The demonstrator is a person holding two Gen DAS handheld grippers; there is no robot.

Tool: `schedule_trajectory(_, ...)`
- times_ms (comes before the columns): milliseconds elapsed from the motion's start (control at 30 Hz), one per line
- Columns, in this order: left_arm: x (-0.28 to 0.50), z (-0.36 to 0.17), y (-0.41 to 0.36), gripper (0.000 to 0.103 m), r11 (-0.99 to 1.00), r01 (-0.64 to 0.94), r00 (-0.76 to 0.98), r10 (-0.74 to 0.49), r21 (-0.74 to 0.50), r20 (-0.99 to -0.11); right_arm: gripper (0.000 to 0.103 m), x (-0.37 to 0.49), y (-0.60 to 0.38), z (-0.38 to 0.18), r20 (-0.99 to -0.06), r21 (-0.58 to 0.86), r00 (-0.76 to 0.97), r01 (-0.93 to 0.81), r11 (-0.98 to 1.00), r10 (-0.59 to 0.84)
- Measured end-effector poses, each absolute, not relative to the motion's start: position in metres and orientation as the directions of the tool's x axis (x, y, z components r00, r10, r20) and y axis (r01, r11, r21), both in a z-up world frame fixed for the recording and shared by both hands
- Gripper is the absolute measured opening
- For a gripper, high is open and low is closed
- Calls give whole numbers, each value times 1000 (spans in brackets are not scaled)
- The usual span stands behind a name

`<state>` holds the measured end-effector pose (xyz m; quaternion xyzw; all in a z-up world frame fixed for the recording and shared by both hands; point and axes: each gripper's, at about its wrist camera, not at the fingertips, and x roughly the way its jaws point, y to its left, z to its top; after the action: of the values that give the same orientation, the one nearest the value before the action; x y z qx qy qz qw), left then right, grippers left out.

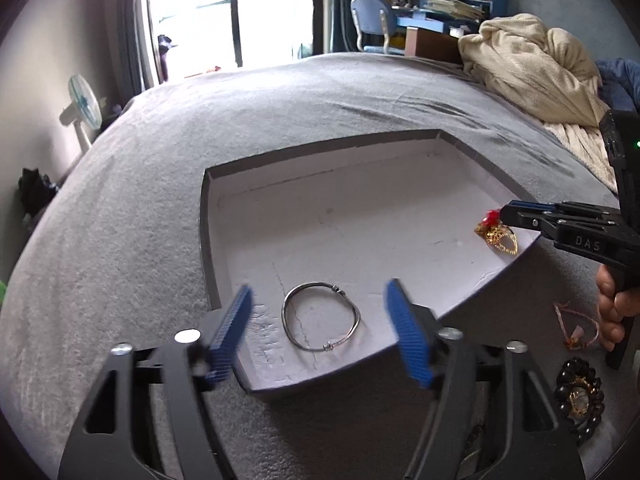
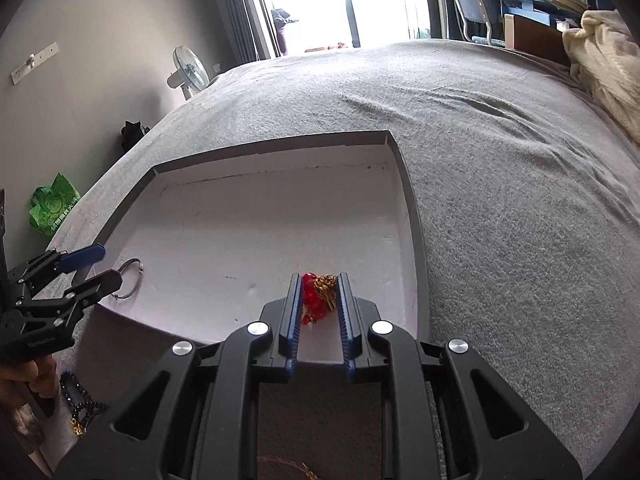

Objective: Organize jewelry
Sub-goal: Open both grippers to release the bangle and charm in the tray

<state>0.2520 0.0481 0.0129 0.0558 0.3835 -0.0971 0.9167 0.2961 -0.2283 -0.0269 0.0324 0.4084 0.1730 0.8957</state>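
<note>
A shallow white tray (image 1: pixel 340 216) with a grey rim lies on the grey bed; it also shows in the right wrist view (image 2: pixel 240 216). A silver bangle (image 1: pixel 320 316) lies in its near part, between the open blue fingers of my left gripper (image 1: pixel 320 328), and shows in the right wrist view (image 2: pixel 130 278) too. My right gripper (image 2: pixel 319 286) is shut on a red and gold ornament (image 2: pixel 318 294) over the tray's right front corner. In the left wrist view the right gripper (image 1: pixel 506 216) holds the ornament (image 1: pixel 496 234) at the tray's right edge.
A thin pink string bracelet (image 1: pixel 576 328) and a dark beaded brooch (image 1: pixel 578 394) lie on the bed right of the tray. A dark bead strand (image 2: pixel 78 404) lies near the left hand. A cream blanket (image 1: pixel 532 64) is heaped at the far right.
</note>
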Motion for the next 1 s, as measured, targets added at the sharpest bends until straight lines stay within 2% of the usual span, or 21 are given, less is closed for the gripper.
schedule_trajectory(67, 248, 15, 46, 83, 973, 225, 699, -133, 40, -703, 36, 293, -231, -26, -712, 208, 613, -280, 937, 341)
schedule_trajectory(200, 244, 20, 45, 91, 975, 221, 712, -139, 32, -688, 48, 287, -234, -23, -697, 220, 625, -280, 935, 351)
schedule_trajectory(267, 242, 23, 45, 93, 976, 217, 719, -141, 27, -681, 63, 285, -234, -21, -689, 220, 632, -283, 934, 354)
schedule_trajectory(567, 224, 29, 51, 96, 980, 198, 736, -157, -13, -658, 94, 263, -239, -8, -627, 193, 694, -300, 934, 353)
schedule_trajectory(667, 217, 30, 52, 97, 982, 190, 740, -156, -20, -654, 97, 255, -241, -6, -615, 176, 711, -299, 938, 342)
schedule_trajectory(1000, 186, 29, 56, 98, 984, 174, 746, -164, -50, -645, 97, 228, -256, -11, -612, 171, 723, -274, 946, 320)
